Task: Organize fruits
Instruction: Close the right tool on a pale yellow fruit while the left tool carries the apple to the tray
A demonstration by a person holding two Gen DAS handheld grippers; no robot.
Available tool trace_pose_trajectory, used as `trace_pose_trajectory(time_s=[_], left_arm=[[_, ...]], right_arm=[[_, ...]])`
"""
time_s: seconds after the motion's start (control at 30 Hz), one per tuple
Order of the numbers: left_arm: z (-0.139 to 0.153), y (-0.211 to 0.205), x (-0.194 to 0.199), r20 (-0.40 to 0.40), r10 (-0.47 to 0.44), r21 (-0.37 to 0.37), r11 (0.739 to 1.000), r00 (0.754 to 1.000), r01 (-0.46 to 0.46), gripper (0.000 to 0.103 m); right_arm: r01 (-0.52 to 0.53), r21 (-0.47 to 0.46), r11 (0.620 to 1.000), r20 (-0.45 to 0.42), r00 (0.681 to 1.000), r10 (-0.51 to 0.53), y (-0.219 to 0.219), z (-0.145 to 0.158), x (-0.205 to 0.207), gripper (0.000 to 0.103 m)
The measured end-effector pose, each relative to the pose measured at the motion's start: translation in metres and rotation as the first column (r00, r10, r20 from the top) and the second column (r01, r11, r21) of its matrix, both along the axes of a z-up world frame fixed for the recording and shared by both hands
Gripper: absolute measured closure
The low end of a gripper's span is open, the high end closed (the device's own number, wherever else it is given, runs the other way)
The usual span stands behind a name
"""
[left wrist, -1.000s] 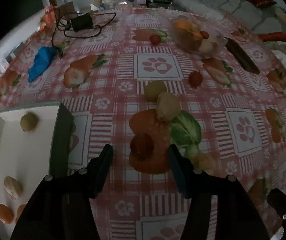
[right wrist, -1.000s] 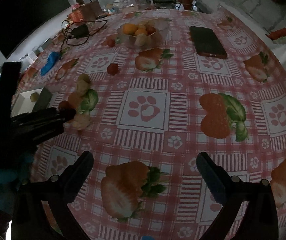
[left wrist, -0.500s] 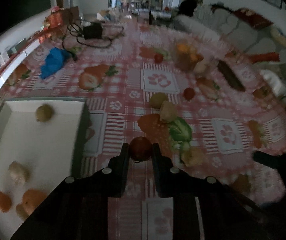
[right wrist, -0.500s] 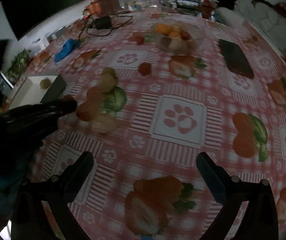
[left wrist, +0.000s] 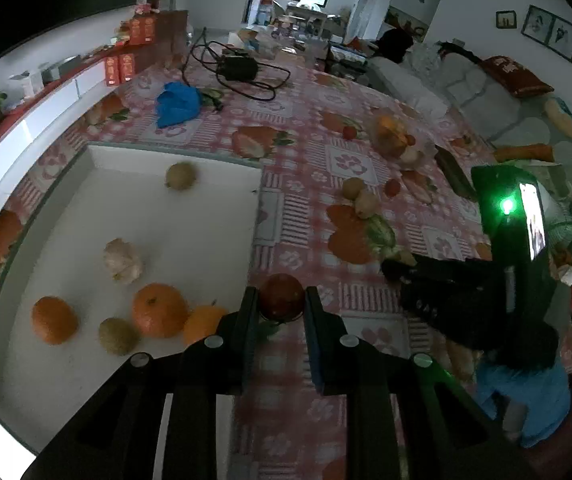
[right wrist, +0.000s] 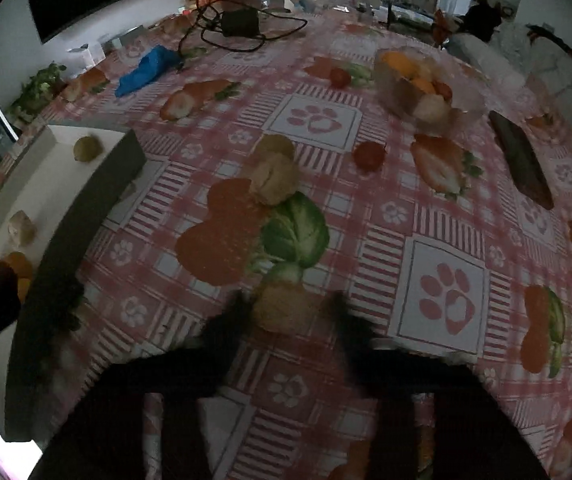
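Note:
My left gripper (left wrist: pixel 280 300) is shut on a dark red round fruit (left wrist: pixel 281 296), held above the tablecloth just right of the white tray (left wrist: pixel 173 148). Several fruits lie in the tray, among them an orange (left wrist: pixel 159 310) and a pale lumpy fruit (left wrist: pixel 122 260). My right gripper (right wrist: pixel 290 308) is motion-blurred, its jaws closing onto a tan round fruit (right wrist: pixel 286 312) on the cloth, fingers at both its sides. The same gripper's black body (left wrist: pixel 446 284) shows at the right of the left wrist view.
Two more tan fruits (right wrist: pixel 273 176) and a red one (right wrist: pixel 370 154) lie mid-table. Farther back stand a clear bowl (right wrist: pixel 466 104) holding fruit, another red fruit (right wrist: pixel 340 77), a dark flat device (right wrist: pixel 522 164), a blue cloth (right wrist: pixel 145 70) and a cabled adapter (right wrist: pixel 239 22).
The left gripper closed on the red fruit and carried it up and toward the tray. The right gripper moved left over the tan fruit, and its wide jaws came in around it.

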State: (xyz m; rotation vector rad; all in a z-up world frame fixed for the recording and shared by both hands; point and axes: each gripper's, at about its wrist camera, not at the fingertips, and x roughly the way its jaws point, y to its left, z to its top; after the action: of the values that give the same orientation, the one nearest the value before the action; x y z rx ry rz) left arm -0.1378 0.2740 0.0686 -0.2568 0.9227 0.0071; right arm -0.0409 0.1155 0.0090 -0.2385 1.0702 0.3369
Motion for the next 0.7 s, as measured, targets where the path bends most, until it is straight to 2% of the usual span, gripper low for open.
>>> trace_pose_trajectory(time_s=[0.2, 0.4, 0.57, 0.7], left_arm=[[0.009, 0.011, -0.021, 0.031, -0.002, 0.021, 1.000, 1.000, 0.001, 0.079], [0.031, 0.038, -0.036, 0.066, 0.006, 0.046, 0.999, 0.998, -0.009, 0.079], [0.052, 0.076, -0.048, 0.100, 0.051, 0.082, 0.995, 0.994, -0.059, 0.079], [0.057, 0.106, -0.051, 0.107, 0.104, 0.092, 0.989, 0.989, -0.114, 0.079]], right_arm=[[0.046, 0.116, 0.992, -0.062, 0.997, -0.039, -0.017, 0.013, -0.007, 0.074], [0.026, 0.167, 0.986, -0.052, 0.998, -0.017, -0.014, 0.047, -0.025, 0.074], [-0.007, 0.215, 0.977, -0.046, 0.999, 0.017, 0.009, 0.073, -0.034, 0.074], [-0.060, 0.230, 0.971, -0.041, 0.997, 0.072, 0.039, 0.085, -0.039, 0.074]])
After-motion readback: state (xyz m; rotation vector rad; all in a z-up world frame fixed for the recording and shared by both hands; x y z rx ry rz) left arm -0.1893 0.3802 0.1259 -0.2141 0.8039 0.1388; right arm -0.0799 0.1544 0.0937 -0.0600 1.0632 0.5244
